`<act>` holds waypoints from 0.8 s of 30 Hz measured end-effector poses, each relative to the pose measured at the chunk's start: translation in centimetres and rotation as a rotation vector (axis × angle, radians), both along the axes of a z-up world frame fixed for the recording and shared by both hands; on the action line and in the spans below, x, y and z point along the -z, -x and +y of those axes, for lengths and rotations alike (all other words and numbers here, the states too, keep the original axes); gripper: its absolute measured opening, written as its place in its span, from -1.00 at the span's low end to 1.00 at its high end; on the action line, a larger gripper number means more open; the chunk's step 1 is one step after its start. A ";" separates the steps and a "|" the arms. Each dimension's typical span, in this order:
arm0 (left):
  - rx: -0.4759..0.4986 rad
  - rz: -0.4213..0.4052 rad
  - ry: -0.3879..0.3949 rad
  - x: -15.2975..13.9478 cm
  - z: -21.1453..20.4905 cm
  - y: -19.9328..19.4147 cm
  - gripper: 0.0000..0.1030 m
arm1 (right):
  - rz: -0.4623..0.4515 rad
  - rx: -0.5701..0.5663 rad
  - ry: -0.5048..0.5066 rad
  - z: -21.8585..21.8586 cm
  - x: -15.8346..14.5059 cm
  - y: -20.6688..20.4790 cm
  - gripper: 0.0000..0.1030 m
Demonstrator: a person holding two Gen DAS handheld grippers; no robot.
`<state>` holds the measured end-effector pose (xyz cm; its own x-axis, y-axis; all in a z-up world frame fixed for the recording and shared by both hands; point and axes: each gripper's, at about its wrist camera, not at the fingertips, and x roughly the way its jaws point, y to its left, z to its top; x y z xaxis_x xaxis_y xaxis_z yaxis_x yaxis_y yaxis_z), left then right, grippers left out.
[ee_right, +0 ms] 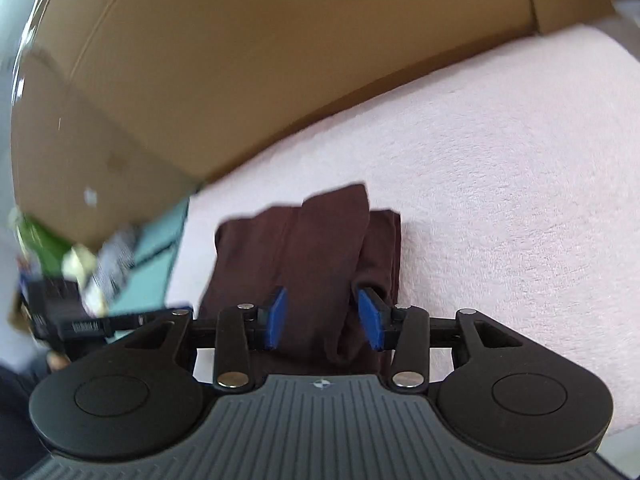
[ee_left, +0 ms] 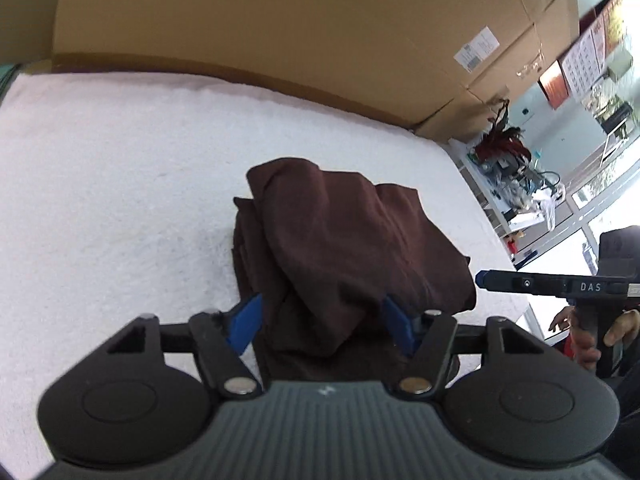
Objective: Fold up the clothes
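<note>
Dark brown folded cloth [ee_left: 344, 248] lies bunched on the white fleecy blanket [ee_left: 100, 184] before tan cardboard boxes [ee_left: 280, 20]. Left gripper [ee_left: 324, 320] tilts downward, blue pads apart, straddling the cloth's near edge without pressing. Right gripper [ee_right: 322, 318] likewise angles down, jaws parted around a loose fold.

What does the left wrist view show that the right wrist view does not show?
Only the left wrist view: a cluttered shelf by windows, and a hand holding the right tongs from the side.
Only the right wrist view: green and teal clutter past the table edge, blurred.
Both: the folded brown garment on the white fleece cover, the cardboard box behind, and open tongs with the garment between the blue pads.
</note>
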<state>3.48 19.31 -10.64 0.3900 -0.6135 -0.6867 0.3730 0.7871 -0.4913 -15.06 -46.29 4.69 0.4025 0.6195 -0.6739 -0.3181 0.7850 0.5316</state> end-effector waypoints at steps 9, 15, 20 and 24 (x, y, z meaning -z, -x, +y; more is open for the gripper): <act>0.032 0.000 -0.012 0.8 -2.3 0.5 0.00 | -0.024 -0.051 0.101 1.5 1.7 -0.2 -0.14; 0.031 -0.049 -0.032 -0.5 -1.8 1.8 0.00 | -0.084 -0.078 0.104 1.7 0.5 0.7 -0.15; 0.038 -0.015 -0.053 0.9 -2.6 1.1 0.00 | -0.061 -0.103 0.102 1.9 1.4 0.3 -0.17; 0.079 -0.011 -0.043 1.0 -3.2 1.7 -1.00 | -0.072 -0.130 0.123 2.3 1.8 0.1 -0.17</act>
